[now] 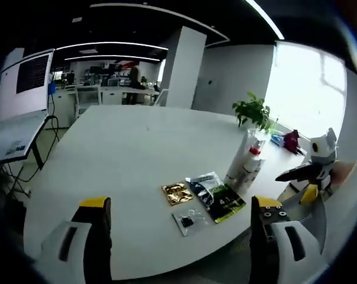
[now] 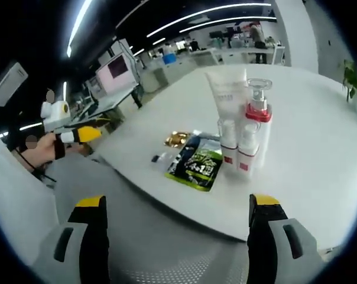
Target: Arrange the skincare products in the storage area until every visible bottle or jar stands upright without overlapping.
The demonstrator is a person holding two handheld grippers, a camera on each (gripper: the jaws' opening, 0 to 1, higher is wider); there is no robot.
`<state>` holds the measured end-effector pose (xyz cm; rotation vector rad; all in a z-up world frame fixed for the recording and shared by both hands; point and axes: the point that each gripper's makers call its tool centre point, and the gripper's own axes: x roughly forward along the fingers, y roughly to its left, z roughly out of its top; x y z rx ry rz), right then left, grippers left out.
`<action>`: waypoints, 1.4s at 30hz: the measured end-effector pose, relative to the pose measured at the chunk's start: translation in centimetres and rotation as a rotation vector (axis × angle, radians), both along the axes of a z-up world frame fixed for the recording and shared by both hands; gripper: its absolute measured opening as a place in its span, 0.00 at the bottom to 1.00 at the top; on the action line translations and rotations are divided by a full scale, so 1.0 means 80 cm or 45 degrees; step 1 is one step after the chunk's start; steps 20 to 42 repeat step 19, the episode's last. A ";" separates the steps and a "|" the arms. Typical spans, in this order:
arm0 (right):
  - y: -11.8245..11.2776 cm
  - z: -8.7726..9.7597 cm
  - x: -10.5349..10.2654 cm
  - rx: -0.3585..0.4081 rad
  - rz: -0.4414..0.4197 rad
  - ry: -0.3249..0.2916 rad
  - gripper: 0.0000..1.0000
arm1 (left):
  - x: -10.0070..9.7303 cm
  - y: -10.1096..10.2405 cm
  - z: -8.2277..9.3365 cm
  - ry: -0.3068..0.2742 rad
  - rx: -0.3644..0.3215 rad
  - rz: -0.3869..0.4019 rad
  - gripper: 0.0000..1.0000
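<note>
Office background, white table (image 1: 125, 154) with the products grouped near its edge. Bottles (image 2: 243, 127) stand upright in a tight cluster, long axes vertical, caps up: a white tube (image 2: 226, 94) at the back, a clear pump bottle (image 2: 258, 112) with a red collar beside it, two small white bottles (image 2: 237, 148) with red bands in front, touching or nearly so. In the left gripper view the same cluster (image 1: 247, 158) sits at 3 o'clock. Dark green sachet (image 2: 196, 164) lies flat at 9 o'clock of the bottles, just beside them; its long axis runs toward the table edge. Gold sachet (image 2: 177, 139) lies flat just past it, clear sachet (image 2: 159, 158) at its 9 o'clock. Plant (image 1: 253, 111) behind the bottles. Left gripper (image 1: 181, 236) jaws apart, nothing between them, held off the table edge. Right gripper (image 2: 175, 236) jaws apart too, holding nothing, over a grey chair back (image 2: 166, 248).
</note>
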<state>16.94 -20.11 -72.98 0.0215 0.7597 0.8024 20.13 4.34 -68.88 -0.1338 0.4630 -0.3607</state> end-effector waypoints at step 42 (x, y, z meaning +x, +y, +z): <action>0.002 0.002 -0.003 -0.041 0.017 -0.041 0.99 | -0.004 -0.002 -0.009 0.031 0.023 -0.022 0.91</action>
